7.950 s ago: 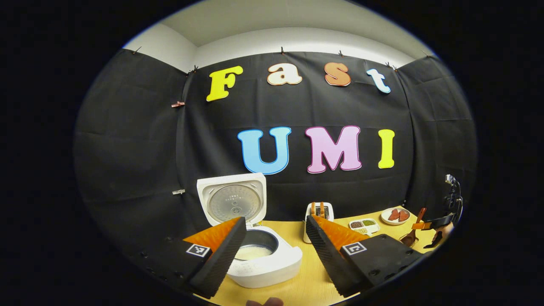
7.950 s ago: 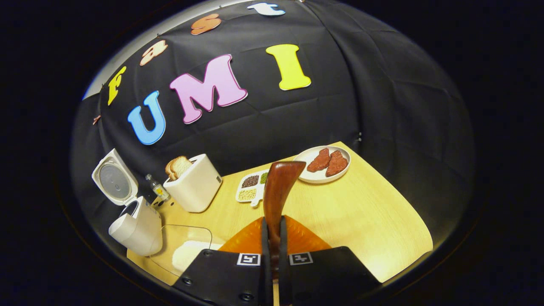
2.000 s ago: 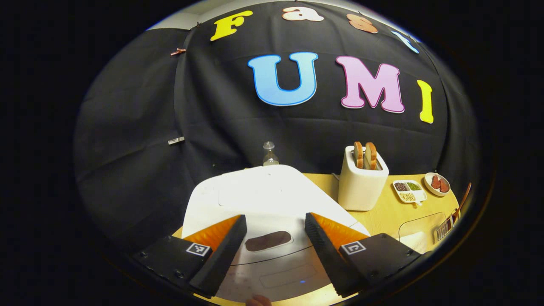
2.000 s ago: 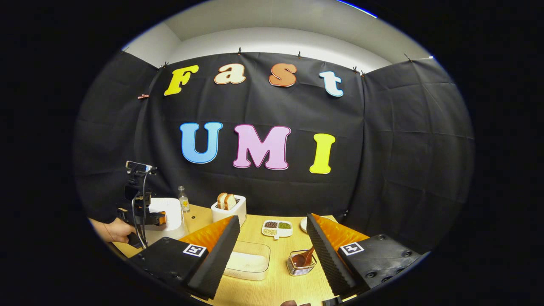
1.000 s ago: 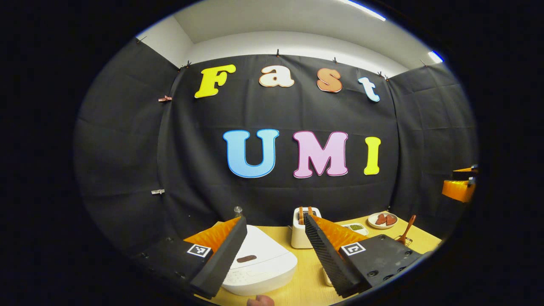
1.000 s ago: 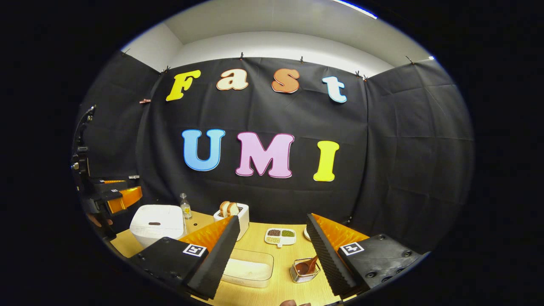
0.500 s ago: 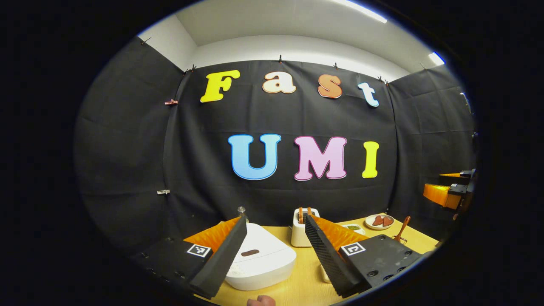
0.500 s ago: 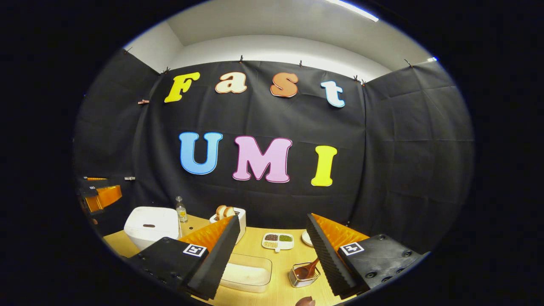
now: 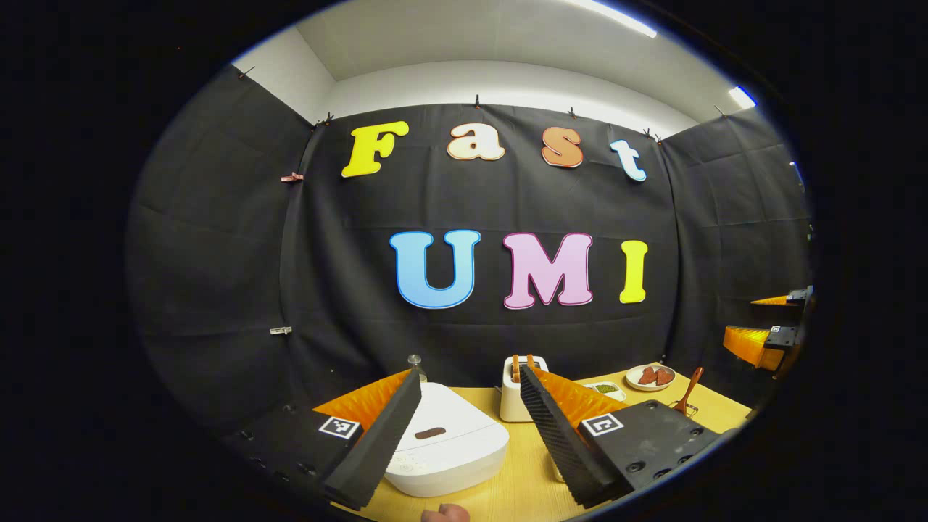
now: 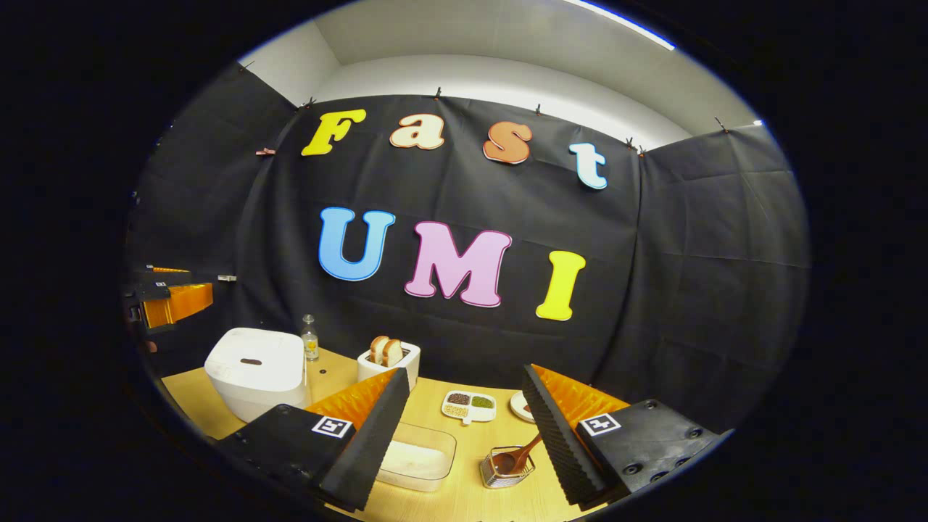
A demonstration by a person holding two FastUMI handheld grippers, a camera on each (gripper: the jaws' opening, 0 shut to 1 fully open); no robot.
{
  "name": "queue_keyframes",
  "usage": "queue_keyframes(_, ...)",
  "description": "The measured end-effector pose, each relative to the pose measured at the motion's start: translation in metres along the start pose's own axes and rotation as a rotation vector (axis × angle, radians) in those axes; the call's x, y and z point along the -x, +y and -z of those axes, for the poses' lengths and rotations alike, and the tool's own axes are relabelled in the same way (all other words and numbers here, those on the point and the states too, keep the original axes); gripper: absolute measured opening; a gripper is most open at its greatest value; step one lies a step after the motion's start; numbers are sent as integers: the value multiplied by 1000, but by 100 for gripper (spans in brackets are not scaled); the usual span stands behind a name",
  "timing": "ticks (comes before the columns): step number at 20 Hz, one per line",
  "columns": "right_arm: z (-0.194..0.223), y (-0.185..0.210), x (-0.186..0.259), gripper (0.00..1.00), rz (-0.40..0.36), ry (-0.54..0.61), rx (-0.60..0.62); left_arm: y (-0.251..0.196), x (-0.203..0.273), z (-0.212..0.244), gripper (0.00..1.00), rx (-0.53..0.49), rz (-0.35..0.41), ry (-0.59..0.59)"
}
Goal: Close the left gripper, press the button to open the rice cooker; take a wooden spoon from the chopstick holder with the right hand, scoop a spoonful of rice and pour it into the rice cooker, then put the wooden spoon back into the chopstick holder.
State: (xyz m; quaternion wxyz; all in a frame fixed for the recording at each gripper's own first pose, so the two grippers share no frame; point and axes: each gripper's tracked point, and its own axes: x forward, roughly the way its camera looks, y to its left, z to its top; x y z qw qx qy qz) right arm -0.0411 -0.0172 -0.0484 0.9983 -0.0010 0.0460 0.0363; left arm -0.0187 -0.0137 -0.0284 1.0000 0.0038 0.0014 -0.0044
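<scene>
The white rice cooker (image 9: 449,446) (image 10: 255,370) sits with its lid down, low between my left gripper's (image 9: 467,428) open fingers and some way below them. The wooden spoon (image 10: 516,454) (image 9: 690,388) stands in the wire chopstick holder (image 10: 504,467), just left of my right gripper's right finger. My right gripper (image 10: 464,428) is open and holds nothing; it hangs above the clear rice container (image 10: 415,458). Each gripper also shows at the edge of the other's view: the left gripper (image 10: 170,301) at far left, the right gripper (image 9: 768,326) at far right, both raised above the table.
On the wooden table (image 10: 464,500) stand a white toaster (image 10: 388,362) (image 9: 516,388) with two bread slices, a small bottle (image 10: 310,339), a divided dish of beans (image 10: 468,406) and a plate of red meat slices (image 9: 651,376). A fingertip (image 9: 444,513) shows at the bottom edge.
Eight seconds ago the cooker stood open and my right gripper held the spoon; since then the lid has come down and the spoon stands in the holder. Both grippers have lifted away, open.
</scene>
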Motion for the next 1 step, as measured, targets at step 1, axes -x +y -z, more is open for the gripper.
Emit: queue_keyframes(1,-2,2,1,98,-7,-5,-6,1,0,0,95,-1,0,0)
